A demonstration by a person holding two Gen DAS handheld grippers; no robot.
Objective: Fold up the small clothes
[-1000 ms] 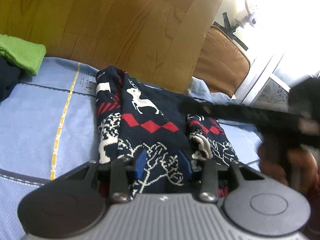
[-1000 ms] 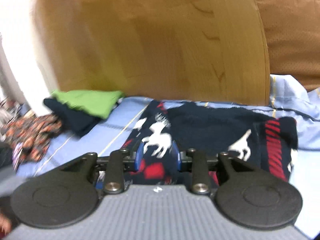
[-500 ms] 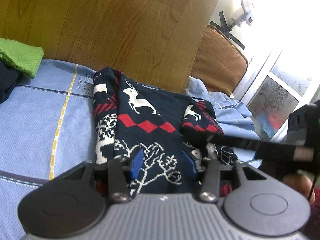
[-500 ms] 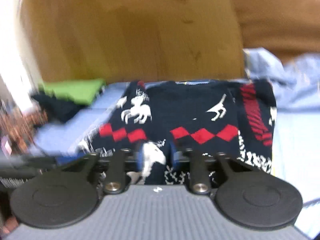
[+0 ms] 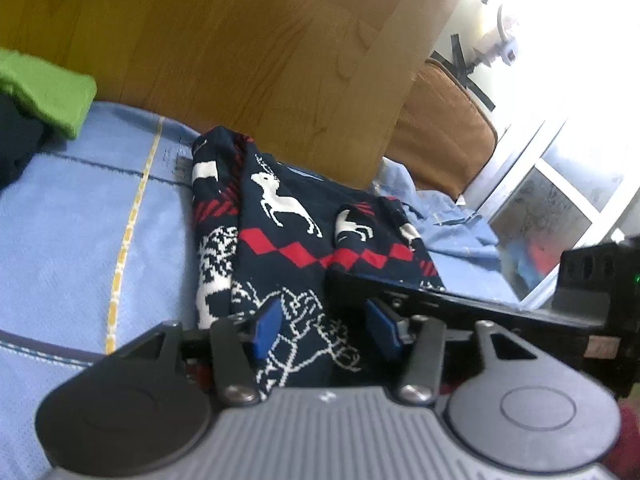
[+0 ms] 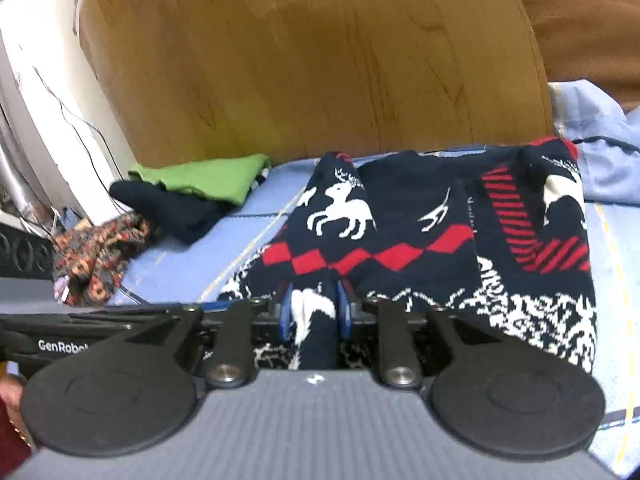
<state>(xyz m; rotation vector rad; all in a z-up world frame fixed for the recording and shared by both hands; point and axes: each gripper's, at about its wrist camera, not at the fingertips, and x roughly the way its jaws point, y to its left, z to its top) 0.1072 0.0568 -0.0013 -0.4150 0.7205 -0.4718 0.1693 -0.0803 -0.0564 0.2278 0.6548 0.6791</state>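
Note:
A navy knitted sweater (image 5: 296, 224) with white reindeer and red diamonds lies partly folded on the blue bed cover (image 5: 72, 216); it also shows in the right wrist view (image 6: 400, 236). My left gripper (image 5: 326, 326) is open, its blue pads either side of the sweater's near hem. My right gripper (image 6: 314, 312) is shut on a fold of the sweater's near edge. The right gripper's black body (image 5: 500, 312) reaches in from the right in the left wrist view.
A wooden headboard (image 6: 320, 60) stands behind the sweater. A green cloth (image 6: 208, 178) on a dark garment (image 6: 168, 212) and a patterned cloth (image 6: 96, 248) lie at the left. A brown cushion (image 5: 444, 128) and rumpled blue sheet (image 5: 448, 216) are at the right.
My right gripper has come down to the sweater's near edge and closed on a fold. The right side of the sweater now lies flatter. My left gripper has stayed open at the hem.

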